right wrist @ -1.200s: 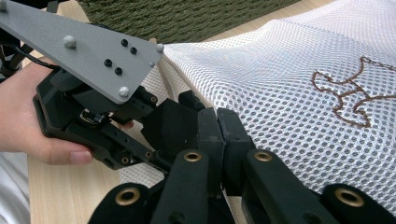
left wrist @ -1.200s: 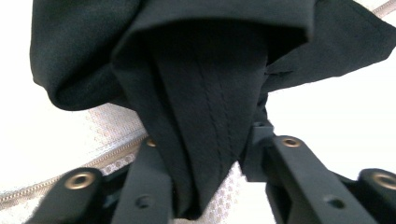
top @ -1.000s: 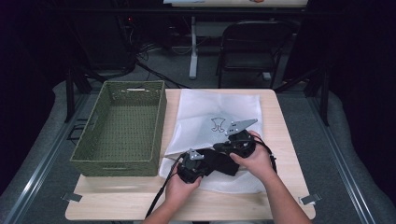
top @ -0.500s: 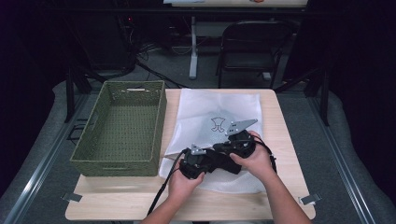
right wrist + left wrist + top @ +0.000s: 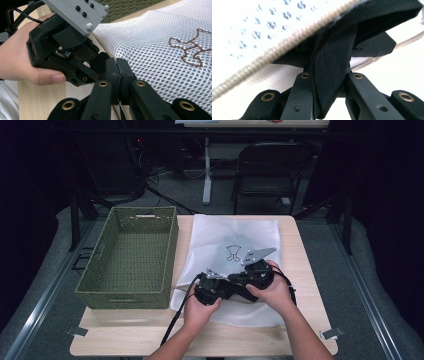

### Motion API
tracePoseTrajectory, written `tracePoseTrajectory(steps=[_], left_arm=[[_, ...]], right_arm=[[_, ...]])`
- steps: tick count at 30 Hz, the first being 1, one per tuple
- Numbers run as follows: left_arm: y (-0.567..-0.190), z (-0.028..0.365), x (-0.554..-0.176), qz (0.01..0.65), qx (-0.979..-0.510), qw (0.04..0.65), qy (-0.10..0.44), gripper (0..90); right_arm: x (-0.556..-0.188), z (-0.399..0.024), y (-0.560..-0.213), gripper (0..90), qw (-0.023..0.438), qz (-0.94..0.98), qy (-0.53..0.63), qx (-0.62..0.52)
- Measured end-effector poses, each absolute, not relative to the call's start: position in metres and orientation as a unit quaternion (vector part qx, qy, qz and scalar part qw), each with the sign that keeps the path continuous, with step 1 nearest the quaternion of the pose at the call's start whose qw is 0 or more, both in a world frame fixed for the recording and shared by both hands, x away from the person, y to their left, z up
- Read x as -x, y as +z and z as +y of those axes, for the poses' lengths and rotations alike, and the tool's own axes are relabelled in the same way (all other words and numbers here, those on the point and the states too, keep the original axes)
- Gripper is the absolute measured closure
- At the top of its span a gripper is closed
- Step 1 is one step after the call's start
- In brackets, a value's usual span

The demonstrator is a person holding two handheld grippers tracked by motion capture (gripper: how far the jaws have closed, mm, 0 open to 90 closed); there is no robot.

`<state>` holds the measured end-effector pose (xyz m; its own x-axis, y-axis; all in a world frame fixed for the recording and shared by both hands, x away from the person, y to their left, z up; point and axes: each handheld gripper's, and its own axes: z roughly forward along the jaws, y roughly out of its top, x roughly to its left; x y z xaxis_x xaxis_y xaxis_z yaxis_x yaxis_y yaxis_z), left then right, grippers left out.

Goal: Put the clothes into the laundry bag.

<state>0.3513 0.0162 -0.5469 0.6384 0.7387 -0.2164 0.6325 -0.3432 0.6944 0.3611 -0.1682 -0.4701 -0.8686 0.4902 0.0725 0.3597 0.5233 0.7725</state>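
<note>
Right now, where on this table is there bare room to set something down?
Bare wood shows along the near edge of the table, in front of the green basket, and in a strip right of the white mesh bag. The basket looks empty inside. It is crowded mid-front, where the left gripper and right gripper meet on the bag.

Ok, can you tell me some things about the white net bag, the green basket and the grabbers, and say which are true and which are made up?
1. The green woven basket stands left of the white mesh bag. True.
2. The left gripper clamps a black fabric strap. True.
3. The basket holds the bag. False: the bag lies on the wooden table.
4. The right gripper gapes wide open. False: its jaws are shut.
</note>
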Motion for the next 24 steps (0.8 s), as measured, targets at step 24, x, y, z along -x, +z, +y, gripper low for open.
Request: tracePoseTrajectory(steps=[24], left_arm=[[-0.545, 0.011, -0.369, 0.436, -0.805, 0.395, 0.074, 81.1]], right_arm=[[-0.361, -0.167, -0.471, 89.4, 0.077, 0.871, 0.421, -0.242]])
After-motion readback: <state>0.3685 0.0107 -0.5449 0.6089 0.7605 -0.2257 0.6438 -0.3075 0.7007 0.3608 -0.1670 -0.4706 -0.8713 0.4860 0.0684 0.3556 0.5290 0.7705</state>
